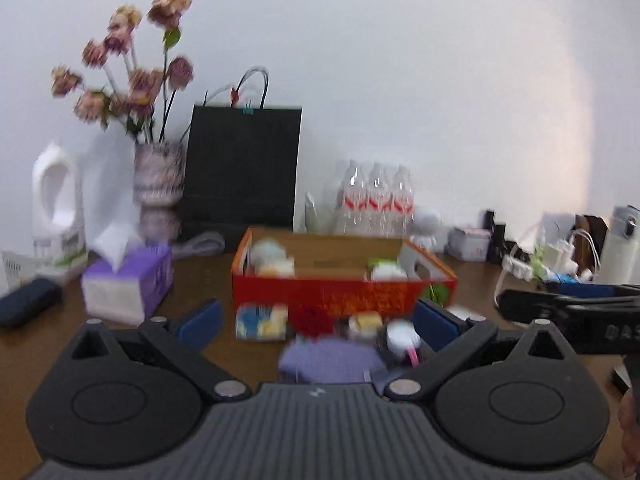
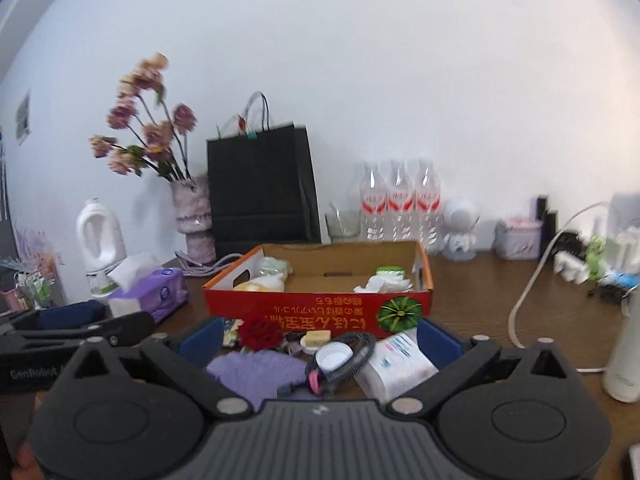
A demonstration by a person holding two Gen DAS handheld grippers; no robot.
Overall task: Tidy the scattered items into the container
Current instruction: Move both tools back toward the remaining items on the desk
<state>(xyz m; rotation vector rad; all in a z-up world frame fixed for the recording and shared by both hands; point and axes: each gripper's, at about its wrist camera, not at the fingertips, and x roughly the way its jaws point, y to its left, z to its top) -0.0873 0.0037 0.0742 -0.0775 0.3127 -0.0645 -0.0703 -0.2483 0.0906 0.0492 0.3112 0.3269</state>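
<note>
A red cardboard box (image 2: 320, 312) stands open on the brown table, with wrapped items and a white packet inside; it also shows in the left wrist view (image 1: 340, 296). In front of it lie a red flower (image 2: 260, 334), a purple cloth (image 2: 256, 372), a white cap (image 2: 334, 358) with a black cord, a small yellow block (image 2: 318, 337) and a white tissue pack (image 2: 396, 364). My right gripper (image 2: 320, 340) is open above these items and holds nothing. My left gripper (image 1: 316, 324) is open over the same pile, which is blurred in its view.
A purple tissue box (image 2: 154, 290), a white detergent bottle (image 2: 100, 236), a flower vase (image 2: 194, 216), a black paper bag (image 2: 260, 188) and three water bottles (image 2: 398, 204) stand behind. A white cable (image 2: 532, 284) and a white tumbler (image 2: 626, 356) are at the right.
</note>
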